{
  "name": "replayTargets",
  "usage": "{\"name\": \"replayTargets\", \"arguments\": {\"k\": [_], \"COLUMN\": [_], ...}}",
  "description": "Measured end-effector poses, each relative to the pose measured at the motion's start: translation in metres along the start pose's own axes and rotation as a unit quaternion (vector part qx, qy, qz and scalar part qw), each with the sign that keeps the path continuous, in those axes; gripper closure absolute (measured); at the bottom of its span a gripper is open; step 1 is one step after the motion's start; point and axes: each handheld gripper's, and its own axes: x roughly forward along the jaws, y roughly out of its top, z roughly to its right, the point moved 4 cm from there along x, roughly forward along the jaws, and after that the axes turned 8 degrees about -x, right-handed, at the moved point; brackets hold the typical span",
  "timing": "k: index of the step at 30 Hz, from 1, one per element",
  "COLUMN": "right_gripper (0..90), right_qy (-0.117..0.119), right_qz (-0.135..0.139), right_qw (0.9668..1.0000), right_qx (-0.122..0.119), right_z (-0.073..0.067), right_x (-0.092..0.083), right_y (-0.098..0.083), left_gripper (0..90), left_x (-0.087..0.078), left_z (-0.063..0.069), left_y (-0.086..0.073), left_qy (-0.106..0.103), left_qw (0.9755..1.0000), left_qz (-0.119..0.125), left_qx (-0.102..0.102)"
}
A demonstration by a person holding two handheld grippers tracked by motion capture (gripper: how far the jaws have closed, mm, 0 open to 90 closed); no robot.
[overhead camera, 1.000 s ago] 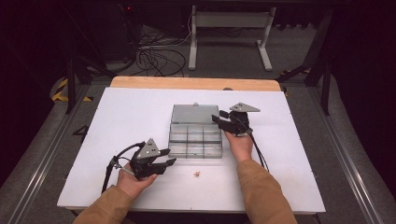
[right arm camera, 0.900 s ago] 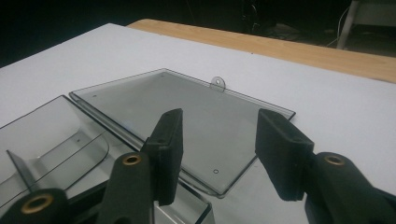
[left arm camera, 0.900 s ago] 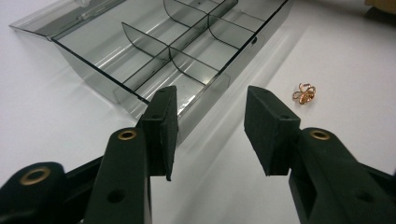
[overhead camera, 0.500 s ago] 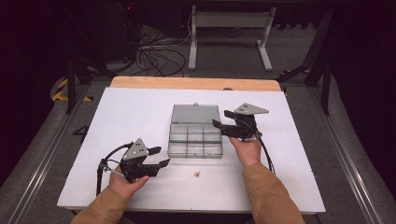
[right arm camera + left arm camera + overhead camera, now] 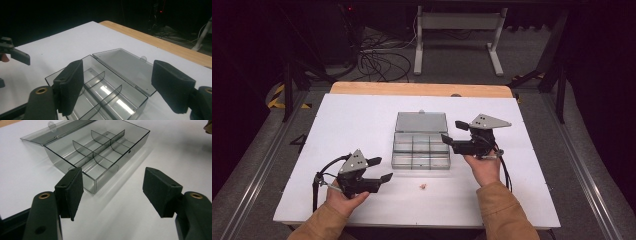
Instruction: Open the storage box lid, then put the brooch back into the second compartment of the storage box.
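- Clear plastic box (image 5: 421, 146) sits mid desk (image 5: 362, 115), lid (image 5: 421, 121) flipped fully open & lying flat on the far side of the box.
- Box has dividers making small compartments; all look empty in left gripper view (image 5: 100, 157) & right gripper view (image 5: 105, 92).
- Left gripper (image 5: 380, 170) is near the box's front-left corner, close but not touching it, pointing toward the box.
- Left gripper's fingers (image 5: 72, 190) wide, just been opening, nothing between them; through the gap: bare desk & the box's near corner.
- Right gripper (image 5: 453, 132) just beside the box's right side, held above the desk, pointing across the box.
- Right gripper's fingers (image 5: 71, 87) wide too, just been opening, nothing gripped; box & open lid (image 5: 122, 67) seen below, between them.
- Small pinkish bit (image 5: 423, 187) lies on the desk just in front of the box, apart from both grippers; too small to tell what it is.
- Person's hands in tan sleeves (image 5: 502, 210) come in from the near edge, on either side of the box.
- Wooden strip (image 5: 422, 89) runs along the desk's far edge, behind the lid.
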Motion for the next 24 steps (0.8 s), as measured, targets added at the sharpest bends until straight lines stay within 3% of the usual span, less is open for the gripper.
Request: {"name": "replayTargets", "arguments": {"k": [6, 16, 24], "right_gripper": [26.0, 25.9, 25.2], "right_qy": [0.000, 0.006, 0.013], "right_qz": [0.007, -0.006, -0.002], "right_qw": [1.0000, 0.9995, 0.9993], "right_qx": [-0.006, -0.032, -0.036], "right_z": [-0.002, -0.012, -0.018], "right_x": [-0.007, -0.012, -0.015], "right_y": [0.003, 0.005, 0.007], "left_gripper": [33.6, 32.7, 31.3], "left_x": [-0.004, -0.006, -0.010], "left_z": [-0.001, -0.002, -0.006], "left_y": [-0.001, -0.001, 0.001], "left_qy": [0.004, 0.008, 0.009], "left_qw": [1.0000, 0.9999, 0.9998], "left_qz": [0.002, 0.009, 0.018], "left_qx": [-0.002, -0.002, -0.003]}}
